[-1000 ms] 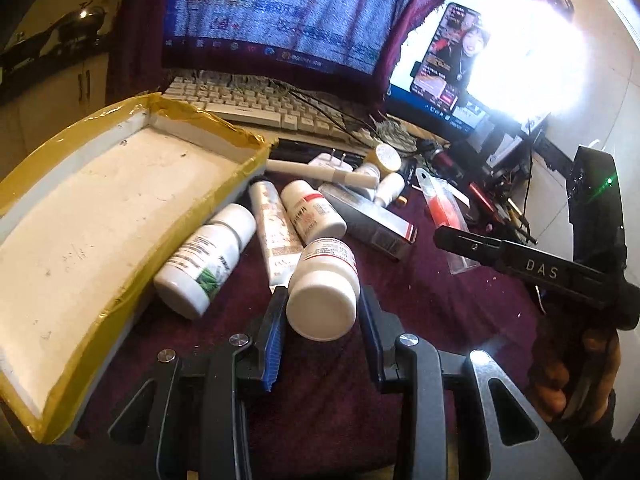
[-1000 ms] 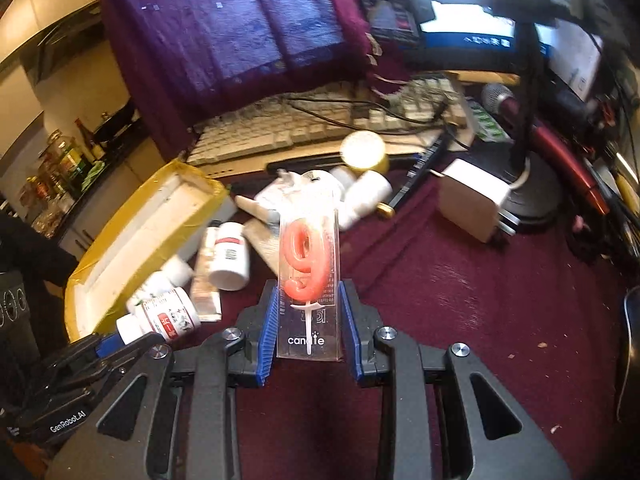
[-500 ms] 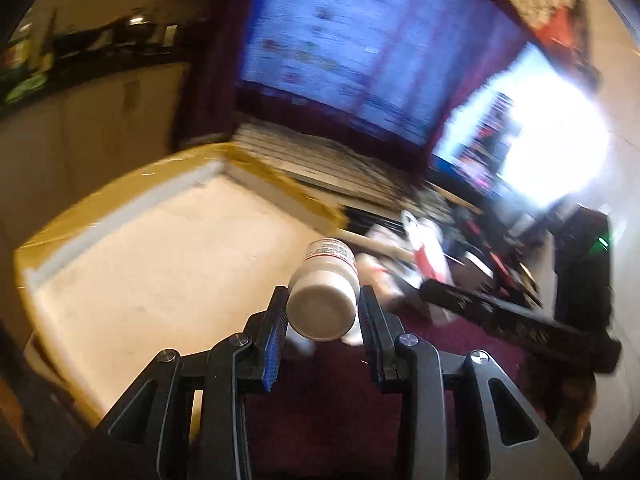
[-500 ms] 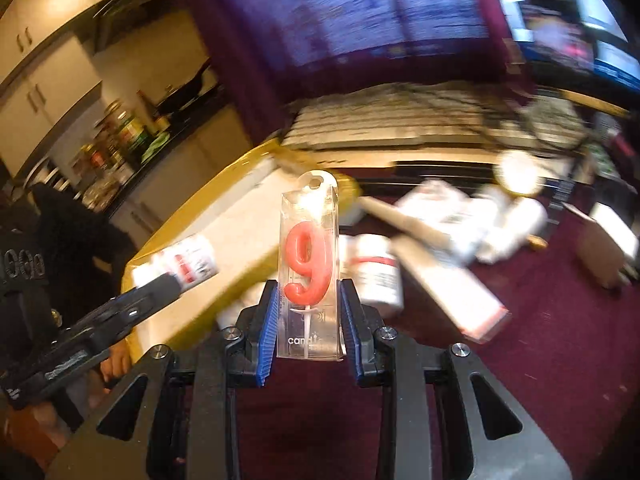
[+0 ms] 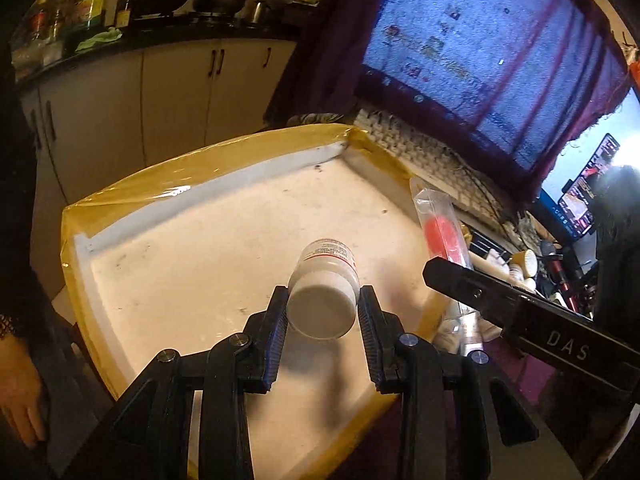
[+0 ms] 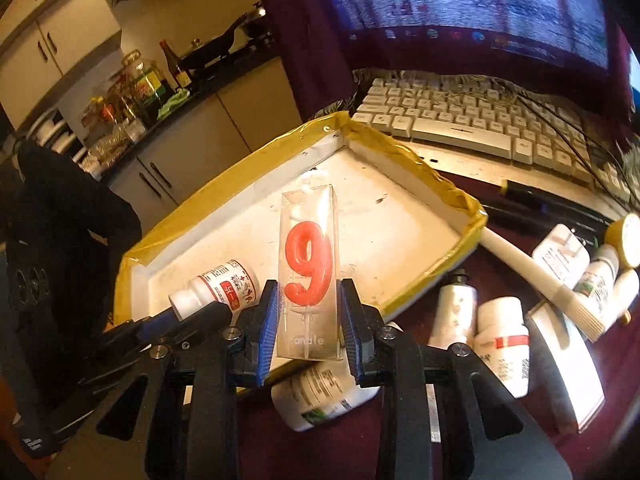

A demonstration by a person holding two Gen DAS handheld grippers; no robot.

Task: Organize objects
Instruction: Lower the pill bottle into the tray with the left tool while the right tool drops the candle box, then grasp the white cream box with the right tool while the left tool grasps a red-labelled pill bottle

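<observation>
A white foam tray [image 5: 208,184] with yellow taped rims stands at the table's left end; its floor is bare. My left gripper [image 5: 322,312] is shut on a white pill bottle [image 5: 324,296] with a red-lettered label and holds it above the tray's floor. That bottle [image 6: 224,286] also shows at the left of the right wrist view. My right gripper [image 6: 308,312] is shut on a clear candle box [image 6: 310,280] with a red number nine inside, over the tray's [image 6: 400,152] near rim. The candle box [image 5: 442,224] hangs above the tray's right edge.
Several white bottles and tubes [image 6: 500,336] lie on the maroon cloth right of the tray, one bottle [image 6: 320,392] under my right gripper. A white keyboard [image 6: 480,124] and a draped monitor [image 5: 480,52] stand behind. A person's hand [image 5: 20,392] rests at the far left.
Both grippers have swung left from the heap on the cloth to over the tray. The pill bottle was lifted off the cloth, and the candle box travelled along.
</observation>
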